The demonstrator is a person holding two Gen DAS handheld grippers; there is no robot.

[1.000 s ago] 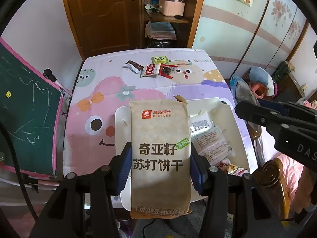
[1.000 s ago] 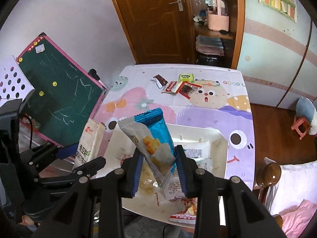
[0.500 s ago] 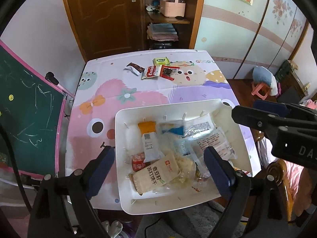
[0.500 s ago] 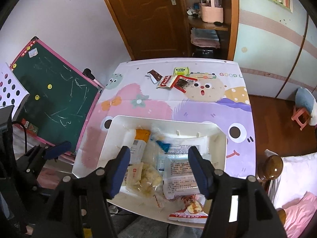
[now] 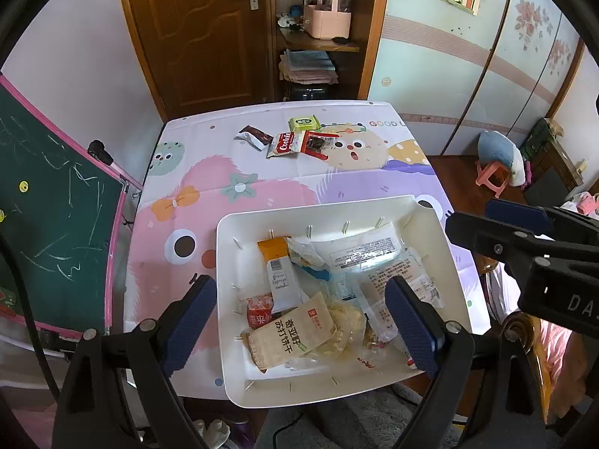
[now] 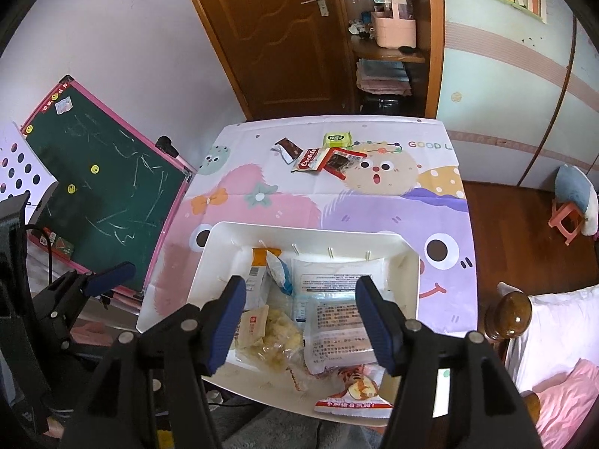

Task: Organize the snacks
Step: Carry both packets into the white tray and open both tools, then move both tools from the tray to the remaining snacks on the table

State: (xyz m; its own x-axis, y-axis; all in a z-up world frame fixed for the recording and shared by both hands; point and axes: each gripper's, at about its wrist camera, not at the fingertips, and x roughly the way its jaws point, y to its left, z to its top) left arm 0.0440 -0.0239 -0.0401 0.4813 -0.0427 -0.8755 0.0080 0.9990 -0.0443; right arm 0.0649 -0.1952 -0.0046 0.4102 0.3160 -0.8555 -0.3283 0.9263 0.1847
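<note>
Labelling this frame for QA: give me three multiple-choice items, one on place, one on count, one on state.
1. Where does the tan cracker bag lie?
A. in the white bin
B. on the tablecloth
C. in the left claw

2. How many snack packets lie in the far cluster on the tablecloth?
A. one
B. four
C. seven

3. The left claw is:
A. shut on a bag
B. open, empty
C. out of view

Key: 1 A, it rests among the bin's packets; 2 B, brown, green, Cookie and red show; 3 B, pads stand wide apart, gripping nothing.
</note>
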